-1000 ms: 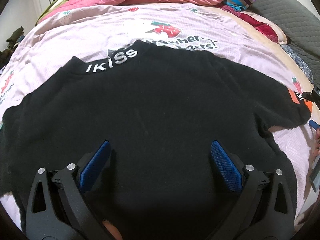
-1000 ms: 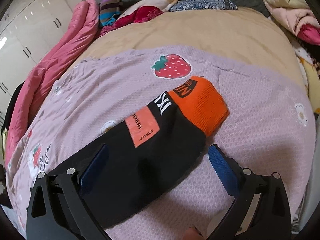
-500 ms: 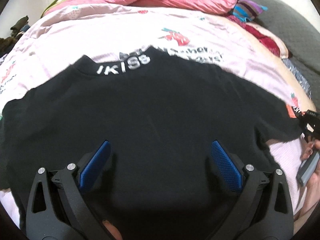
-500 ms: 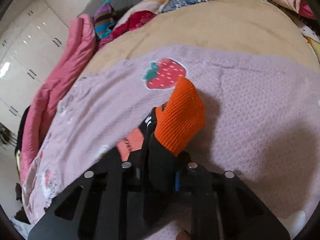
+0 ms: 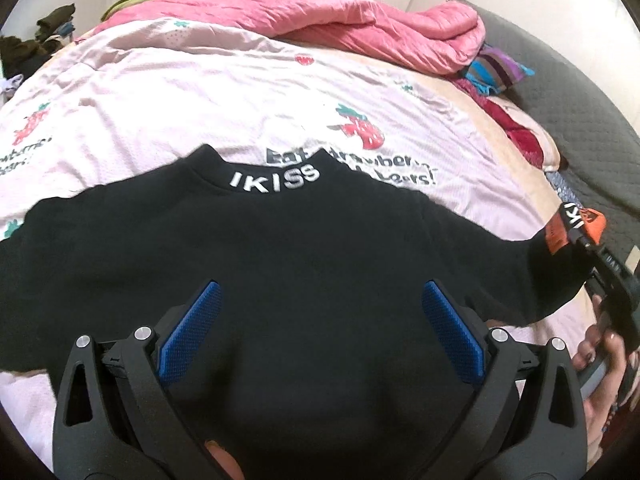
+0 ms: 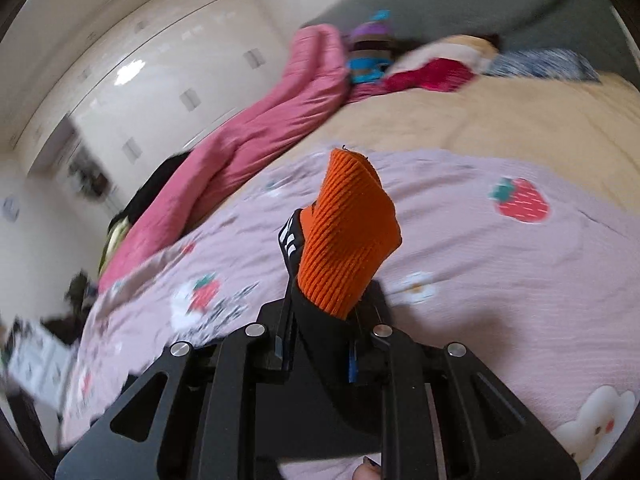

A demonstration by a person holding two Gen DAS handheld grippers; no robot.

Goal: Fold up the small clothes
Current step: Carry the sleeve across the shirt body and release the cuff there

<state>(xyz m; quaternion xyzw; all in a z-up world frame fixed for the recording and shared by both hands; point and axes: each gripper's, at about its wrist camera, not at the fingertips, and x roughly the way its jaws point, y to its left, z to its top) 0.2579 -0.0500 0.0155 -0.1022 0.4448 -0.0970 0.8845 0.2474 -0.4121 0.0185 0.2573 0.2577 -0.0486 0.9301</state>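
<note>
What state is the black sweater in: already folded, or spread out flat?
Mostly spread. The black sweater lies flat on the strawberry blanket, collar showing; only its orange cuff is lifted, clamped in the right gripper.

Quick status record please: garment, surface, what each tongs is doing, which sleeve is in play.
garment: black sweater, spread flat, IKISS collar away from camera
surface: pink strawberry blanket
left tongs: open, above the sweater body, holding nothing
right tongs: shut on the orange-cuffed sleeve, cuff sticking out past the tips
sleeve state: raised off the blanket
</note>
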